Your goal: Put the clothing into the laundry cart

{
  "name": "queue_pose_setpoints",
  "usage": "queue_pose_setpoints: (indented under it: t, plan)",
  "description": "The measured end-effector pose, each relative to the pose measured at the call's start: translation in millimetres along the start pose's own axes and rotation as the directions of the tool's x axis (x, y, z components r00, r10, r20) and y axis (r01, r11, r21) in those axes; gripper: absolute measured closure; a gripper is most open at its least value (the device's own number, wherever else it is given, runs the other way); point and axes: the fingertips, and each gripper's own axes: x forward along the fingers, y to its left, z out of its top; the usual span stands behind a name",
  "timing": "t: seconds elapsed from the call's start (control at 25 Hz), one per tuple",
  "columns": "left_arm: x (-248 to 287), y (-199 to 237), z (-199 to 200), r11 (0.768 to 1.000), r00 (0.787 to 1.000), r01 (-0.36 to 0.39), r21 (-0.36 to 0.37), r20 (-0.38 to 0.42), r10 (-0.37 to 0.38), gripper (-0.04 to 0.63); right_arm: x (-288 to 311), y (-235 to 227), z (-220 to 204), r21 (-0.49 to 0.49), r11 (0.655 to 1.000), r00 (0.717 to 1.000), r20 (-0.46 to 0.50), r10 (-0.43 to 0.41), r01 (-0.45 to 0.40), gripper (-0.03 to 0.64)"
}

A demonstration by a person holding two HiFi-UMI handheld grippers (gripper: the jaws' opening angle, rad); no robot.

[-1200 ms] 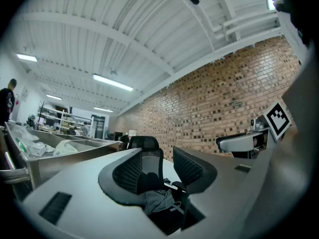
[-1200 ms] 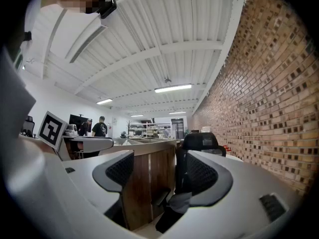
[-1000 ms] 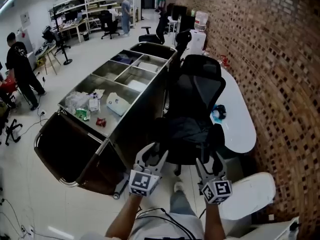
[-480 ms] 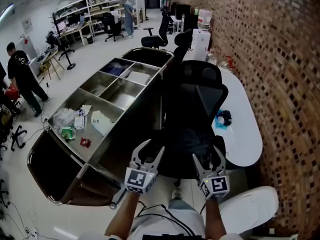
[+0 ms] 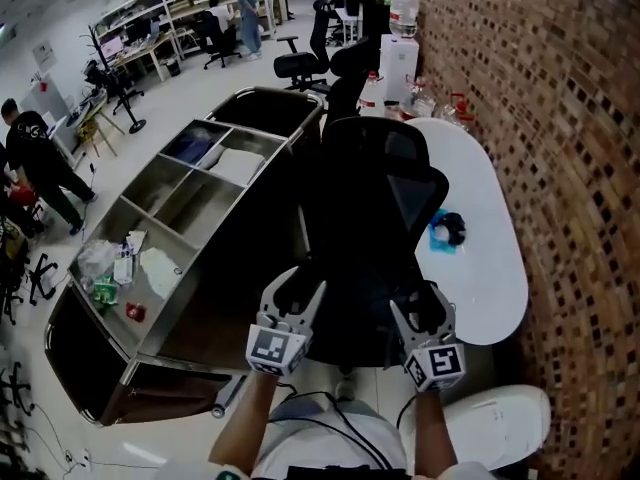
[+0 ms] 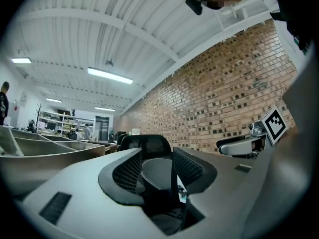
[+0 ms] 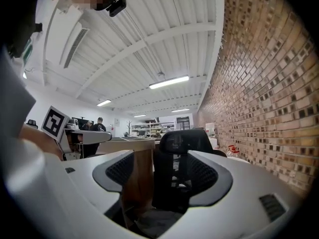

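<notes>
A black office chair (image 5: pixel 372 203) stands right in front of me; a dark garment (image 5: pixel 350 313) seems to lie on its seat, hard to tell from the black upholstery. The laundry cart (image 5: pixel 160 258), long and metal with several compartments, stands to the chair's left, a dark bag (image 5: pixel 85 363) hanging at its near end. My left gripper (image 5: pixel 293 293) hovers open over the seat's near left edge, and my right gripper (image 5: pixel 422 308) is open at the near right edge. Both gripper views look between empty jaws at the chair back (image 6: pixel 145 144) (image 7: pixel 182 142).
A white oval table (image 5: pixel 485 258) lies right of the chair along the brick wall, with a small blue and black thing (image 5: pixel 447 230) on it. A white seat (image 5: pixel 495 418) is at the near right. More office chairs (image 5: pixel 300 63) and people (image 5: pixel 35 158) are farther back.
The view has swung so that the cart has slid left and the chair fills the middle. Both grippers stay open, side by side, at the seat's near edge.
</notes>
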Motion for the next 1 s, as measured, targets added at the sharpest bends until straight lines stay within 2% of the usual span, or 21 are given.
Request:
queue_pose_setpoints:
  t: [0.12,0.24,0.4,0.52,0.6,0.64,0.72,0.8,0.88,1.0]
  plan:
    - [23.7,4.3,-17.1,0.999,0.999,0.015,0.035,-0.030,-0.014,0.411,19.1,-29.4,-13.2,0.033,0.999,1.000,-0.019,-0.019,0.020,0.270]
    - [32.5,4.7,-37.2,0.998,0.996,0.041,0.040,-0.077,-0.038,0.410,27.5,-42.7,-40.1,0.053,0.998,0.997,-0.076,-0.025,0.029,0.270]
    - [50.3,2.4,-62.5,0.998,0.991,0.055,-0.030,-0.118,-0.058,0.410,36.1,-63.9,-93.4,0.036,0.998,0.978,-0.203,-0.043,0.051,0.270]
    - [65.3,11.5,-88.5,0.996,0.985,0.079,-0.038,-0.149,-0.084,0.410,53.5,-74.1,-142.8,0.033,0.999,0.953,-0.302,-0.021,0.032,0.270]
    - [73.0,17.1,-108.5,0.995,0.980,0.094,-0.038,-0.171,-0.099,0.403,65.8,-75.9,-181.0,0.043,0.999,0.920,-0.391,0.009,0.008,0.268]
    - [75.6,19.0,-115.5,0.994,0.979,0.088,-0.061,-0.178,-0.098,0.397,71.5,-74.5,-203.4,0.047,0.999,0.900,-0.436,0.028,-0.008,0.267]
    - [80.0,23.7,-132.4,0.992,0.977,0.078,-0.100,-0.191,-0.096,0.376,86.9,-69.5,-250.3,0.044,0.998,0.851,-0.521,0.070,-0.055,0.247]
    - [85.1,30.8,-155.5,0.991,0.974,0.077,-0.105,-0.205,-0.097,0.367,107.6,-66.0,-295.7,0.022,0.994,0.798,-0.594,0.102,-0.111,0.232]
    - [89.2,38.0,-179.0,0.992,0.971,0.074,-0.106,-0.220,-0.096,0.357,127.1,-67.7,-343.1,-0.013,0.987,0.749,-0.653,0.113,-0.160,0.198]
    - [97.7,49.6,-209.2,0.991,0.969,0.071,-0.115,-0.229,-0.096,0.354,157.9,-78.3,-415.3,-0.050,0.978,0.684,-0.722,0.105,-0.203,0.089]
